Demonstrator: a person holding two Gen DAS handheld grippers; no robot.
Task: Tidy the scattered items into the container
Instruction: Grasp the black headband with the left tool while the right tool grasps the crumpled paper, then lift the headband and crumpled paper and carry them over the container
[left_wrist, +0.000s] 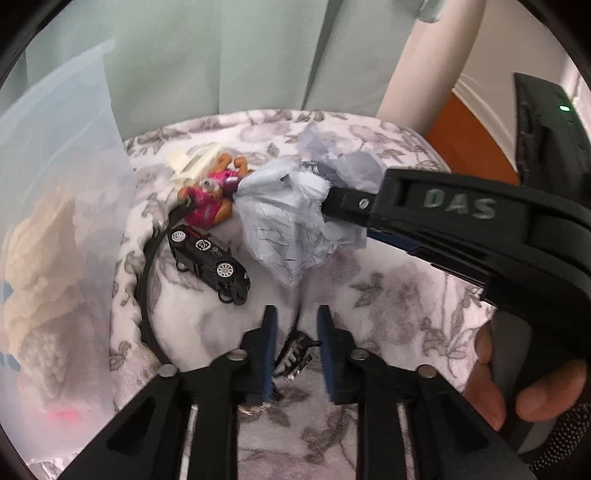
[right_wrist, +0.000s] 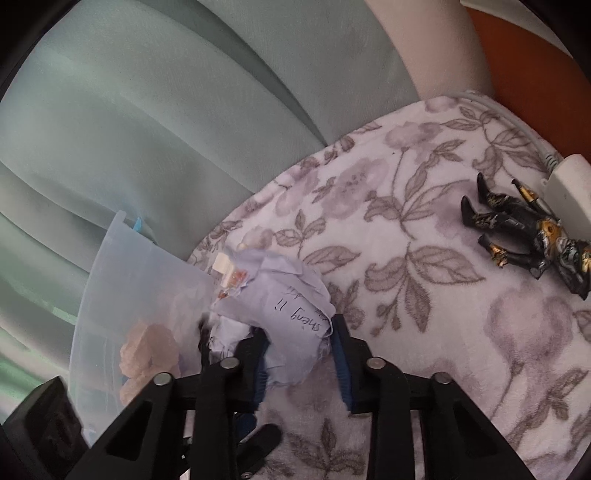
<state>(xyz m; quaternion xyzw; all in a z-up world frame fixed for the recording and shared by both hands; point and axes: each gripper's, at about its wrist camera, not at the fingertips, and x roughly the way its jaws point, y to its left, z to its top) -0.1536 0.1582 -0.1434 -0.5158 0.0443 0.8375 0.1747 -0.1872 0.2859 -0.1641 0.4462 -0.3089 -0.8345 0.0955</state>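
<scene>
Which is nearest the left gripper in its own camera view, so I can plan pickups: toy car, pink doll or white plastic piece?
1. Toy car, just ahead and left of the left gripper.
2. Pink doll, beyond the car.
3. White plastic piece, farthest back.

A white blanket (right_wrist: 424, 295) printed with grey leaves and pale mauve flowers covered the surface. On it lay a crumpled sheet of pale blue paper (right_wrist: 291, 314) with dark handwriting, a black toy car (left_wrist: 210, 264) with white wheels and white markings, and a doll (left_wrist: 208, 201) dressed in bright pink. A black figure (right_wrist: 524, 229) bore gold and silver trim. The translucent, frosted container (left_wrist: 55, 221) held something cream-coloured, and pale green curtains (right_wrist: 147, 129) hung behind.
</scene>
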